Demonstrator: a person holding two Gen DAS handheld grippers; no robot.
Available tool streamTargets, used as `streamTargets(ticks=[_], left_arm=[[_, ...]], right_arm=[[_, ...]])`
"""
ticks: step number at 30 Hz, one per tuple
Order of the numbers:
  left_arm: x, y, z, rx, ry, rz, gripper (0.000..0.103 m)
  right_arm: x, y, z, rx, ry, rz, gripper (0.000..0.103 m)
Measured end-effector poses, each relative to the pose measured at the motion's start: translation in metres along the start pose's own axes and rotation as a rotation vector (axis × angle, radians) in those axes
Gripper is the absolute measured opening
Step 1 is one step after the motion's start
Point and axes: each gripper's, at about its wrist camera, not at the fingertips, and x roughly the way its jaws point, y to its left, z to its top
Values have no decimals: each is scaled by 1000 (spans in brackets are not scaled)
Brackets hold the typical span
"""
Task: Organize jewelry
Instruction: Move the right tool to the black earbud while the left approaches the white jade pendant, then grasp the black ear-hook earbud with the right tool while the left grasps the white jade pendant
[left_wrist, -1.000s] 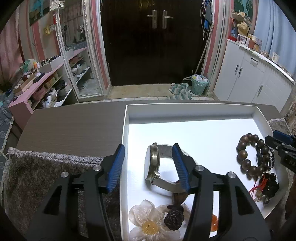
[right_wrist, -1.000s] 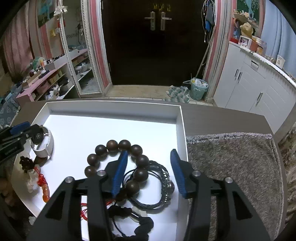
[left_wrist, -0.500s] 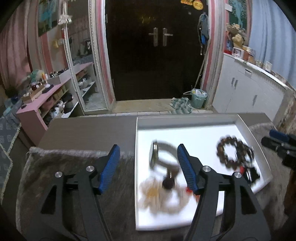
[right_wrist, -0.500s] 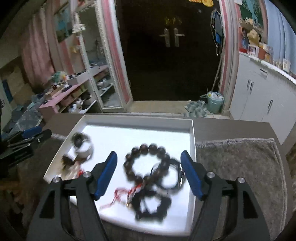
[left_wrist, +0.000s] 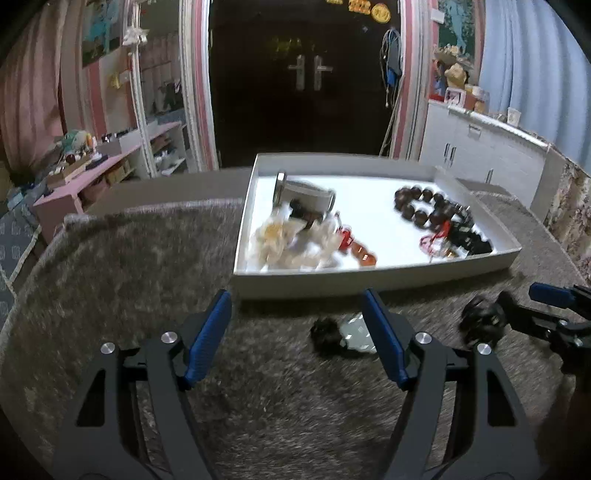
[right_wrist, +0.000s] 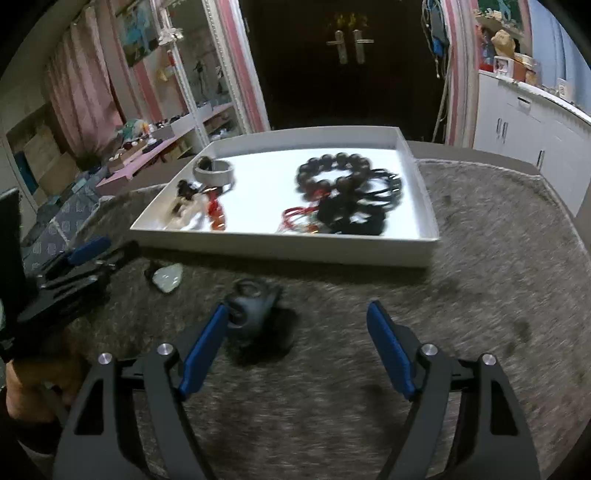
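A white tray (left_wrist: 369, 282) (right_wrist: 295, 251) on a shaggy grey rug (left_wrist: 129, 258) holds a silver watch (left_wrist: 306, 195) (right_wrist: 214, 171), a pale flower piece (left_wrist: 280, 240), red beads (left_wrist: 358, 251), a brown bead bracelet (left_wrist: 417, 203) (right_wrist: 332, 166) and black bracelets (right_wrist: 362, 206). My left gripper (left_wrist: 297, 332) hovers over the rug in front of the tray, jaws opening. A small dark piece (left_wrist: 325, 332) and a pale pendant (left_wrist: 354, 330) (right_wrist: 168, 278) lie between them, untouched. My right gripper (right_wrist: 297, 347) is also opening, with a dark ring-like piece (right_wrist: 251, 302) by its left finger.
The rug (right_wrist: 498, 258) covers the table around the tray. Each gripper shows in the other's view, the right gripper (left_wrist: 517, 299) and the left gripper (right_wrist: 114, 251). Behind are a dark double door, pink shelves on the left and white cabinets on the right.
Both grippers have drawn back from over the tray to above the rug in front of it, and their jaws stand wider. The loose pieces on the rug have come into view.
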Motion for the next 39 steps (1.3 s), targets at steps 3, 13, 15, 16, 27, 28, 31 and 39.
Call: streamTargets(ticks=[3, 13, 15, 16, 27, 28, 31, 39], left_arm=[[4, 7, 0, -32, 8, -35, 78], [16, -11, -2, 56, 62, -36, 86], [17, -15, -2, 78, 72, -36, 87], [18, -18, -2, 91, 79, -43, 88], [37, -31, -5, 154, 183, -32, 63], [36, -29, -5, 142, 181, -49, 56], [32, -21, -5, 102, 164, -85, 52], [25, -13, -7, 56, 152, -132, 63]], right_arm=[[7, 16, -2, -52, 13, -24, 78], [38, 28, -6, -133, 85, -123, 53], [33, 22, -5, -125, 67, -129, 53], [31, 19, -4, -123, 59, -140, 53], [26, -16, -6, 10, 46, -69, 54], [27, -16, -6, 11, 47, -68, 54], [26, -17, -7, 18, 46, -61, 54], [27, -18, -7, 19, 46, -61, 54]])
